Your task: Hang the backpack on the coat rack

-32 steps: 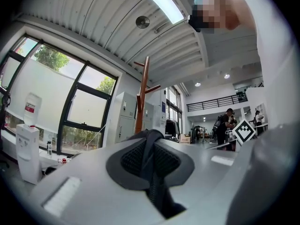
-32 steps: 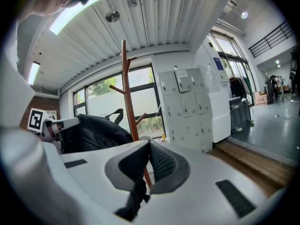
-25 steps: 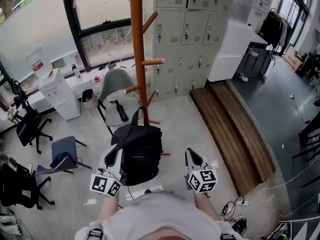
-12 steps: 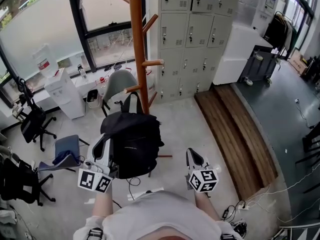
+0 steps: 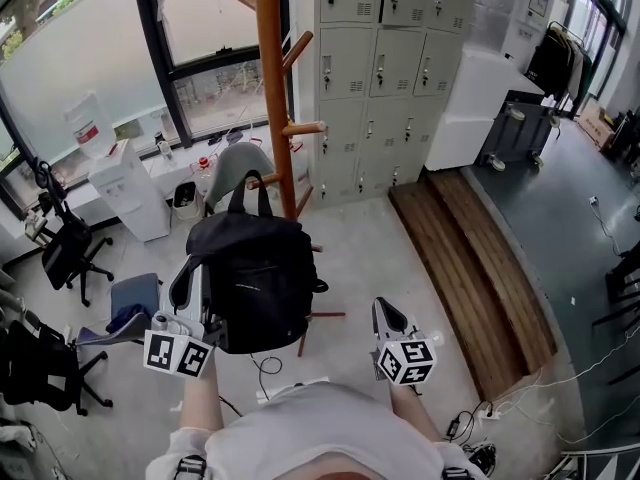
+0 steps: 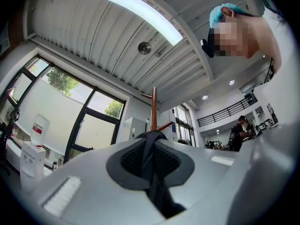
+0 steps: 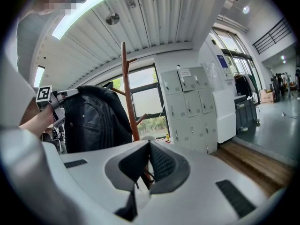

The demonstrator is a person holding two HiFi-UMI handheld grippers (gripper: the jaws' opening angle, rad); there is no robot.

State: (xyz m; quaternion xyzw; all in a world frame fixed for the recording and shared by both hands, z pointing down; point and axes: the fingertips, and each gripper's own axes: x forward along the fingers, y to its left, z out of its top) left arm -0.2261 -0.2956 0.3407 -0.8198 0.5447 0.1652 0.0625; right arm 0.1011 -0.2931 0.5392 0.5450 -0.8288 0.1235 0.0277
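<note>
A black backpack hangs in the air in front of the wooden coat rack, its top handle loop standing up close to a lower peg. My left gripper is at the backpack's left side, shut on a dark strap of it; the rack's pole shows straight beyond the jaws. My right gripper hangs lower right of the bag, apart from it, shut with nothing in it. From the right gripper view the backpack and rack stand to the left.
Grey lockers stand behind the rack. A grey chair sits at its foot. A wooden platform runs along the right. Office chairs, a blue chair and a water dispenser fill the left. A person stands far off.
My left gripper has lifted the backpack higher and a little leftward, bringing its handle up near the rack's lower peg. The right gripper has stayed put.
</note>
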